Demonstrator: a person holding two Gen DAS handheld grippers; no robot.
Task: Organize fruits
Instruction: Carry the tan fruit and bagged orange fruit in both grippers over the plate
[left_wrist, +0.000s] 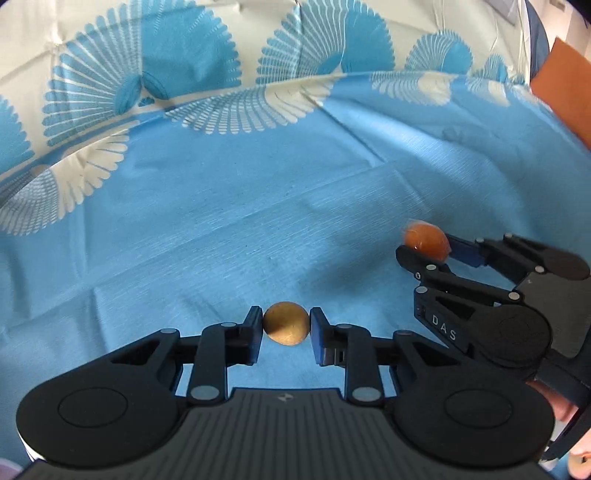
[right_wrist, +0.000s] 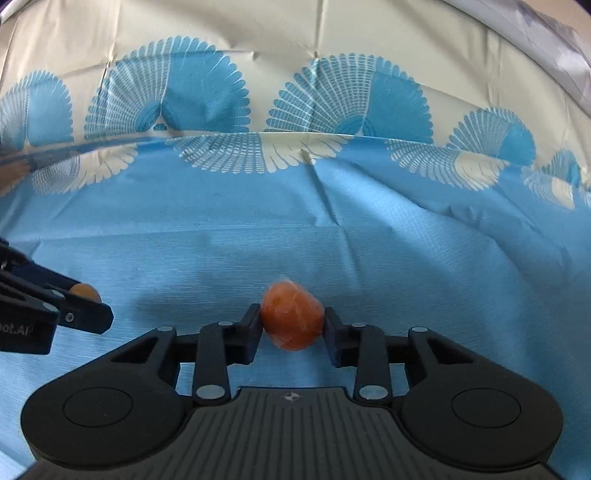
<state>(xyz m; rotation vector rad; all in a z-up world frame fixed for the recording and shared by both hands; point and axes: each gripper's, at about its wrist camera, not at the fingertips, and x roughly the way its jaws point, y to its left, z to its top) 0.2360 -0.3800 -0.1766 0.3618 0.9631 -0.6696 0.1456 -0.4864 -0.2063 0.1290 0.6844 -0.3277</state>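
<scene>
My left gripper (left_wrist: 286, 325) is shut on a small round golden-brown fruit (left_wrist: 286, 323) and holds it above the blue cloth. My right gripper (right_wrist: 293, 319) is shut on a larger orange fruit (right_wrist: 293, 319) that looks wrapped in clear film. In the left wrist view the right gripper (left_wrist: 428, 245) sits to the right with the orange fruit (left_wrist: 424, 240) at its tips. In the right wrist view the left gripper (right_wrist: 88, 299) comes in from the left edge with the golden-brown fruit (right_wrist: 85, 291) partly hidden behind a finger.
A blue cloth (left_wrist: 240, 206) with white and blue fan patterns covers the surface and rises into a cream backdrop (right_wrist: 295, 37). An orange flat object (left_wrist: 565, 92) stands at the far right of the left wrist view. Folds crease the cloth.
</scene>
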